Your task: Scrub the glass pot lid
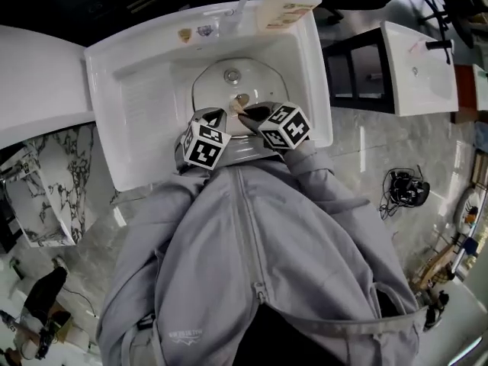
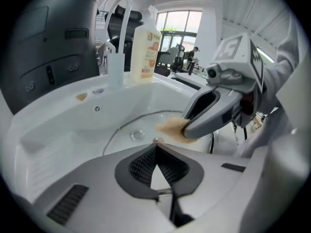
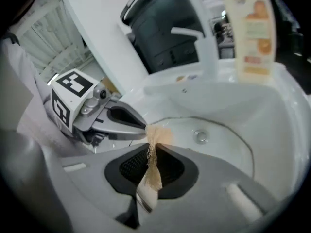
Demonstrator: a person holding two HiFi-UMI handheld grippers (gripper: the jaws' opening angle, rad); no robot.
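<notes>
Your right gripper (image 3: 151, 152) is clamped on just a frayed strip of the tan scrub cloth (image 3: 158, 135), so hard rubbing could yank it free. Your left gripper (image 2: 155, 148) is closed on nothing I can see. The glass pot lid (image 1: 229, 86) lies loose in the sink (image 1: 137, 90), so it might skate around.

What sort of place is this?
Probably a washing station in a showroom or workshop rather than a home kitchen: a white sink with a tap and soap bottle, and a second sink nearby.
</notes>
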